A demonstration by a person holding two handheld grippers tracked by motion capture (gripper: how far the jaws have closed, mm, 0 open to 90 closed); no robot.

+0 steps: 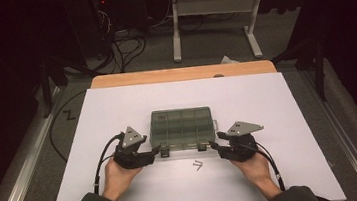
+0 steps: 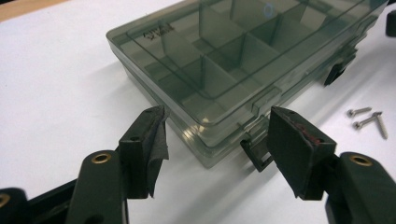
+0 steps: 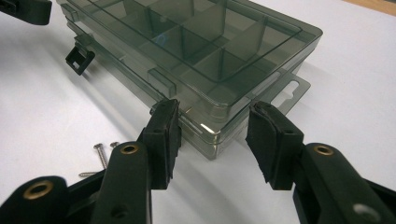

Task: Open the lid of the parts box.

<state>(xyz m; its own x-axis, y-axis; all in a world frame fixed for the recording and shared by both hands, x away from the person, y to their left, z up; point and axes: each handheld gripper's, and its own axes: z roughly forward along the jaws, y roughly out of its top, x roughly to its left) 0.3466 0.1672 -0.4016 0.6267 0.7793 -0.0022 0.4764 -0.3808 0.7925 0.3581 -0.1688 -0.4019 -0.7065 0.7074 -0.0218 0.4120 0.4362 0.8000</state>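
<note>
The person's forearms come in from the near edge of the white table (image 1: 117,107), one on each side of the smoky transparent compartment box (image 1: 181,126), palms under the gripper bodies and wrists angled inward, so that both tools point at the box's near long side.

The left gripper (image 1: 155,152) lies low and almost level at the box's near left corner. In the left gripper view its jaws stand wide apart and grasp nothing: the box's corner (image 2: 219,144) sits in the gap just ahead of the tips, the left pad (image 2: 156,135) is clear of the box wall, and the right pad (image 2: 292,144) is just beside the open black latch (image 2: 257,151) that hangs from the box's front edge. Whether that pad touches the latch cannot be told.

The right gripper (image 1: 215,147) mirrors this pose at the box's near right corner. In the right gripper view its jaws straddle that corner (image 3: 210,135) with a narrower gap; the left pad (image 3: 163,135) is against or just beside the front wall, the right pad (image 3: 266,140) just off the end wall near the hang tab (image 3: 292,91). No firm clamp shows, so it reads as released.

The box lies flat with its lid down, dividers visible through it, and the second latch (image 3: 79,58) hangs open farther along the front. Three small screws (image 2: 366,119) lie loose on the table in front of the box, between the two grippers.
</note>
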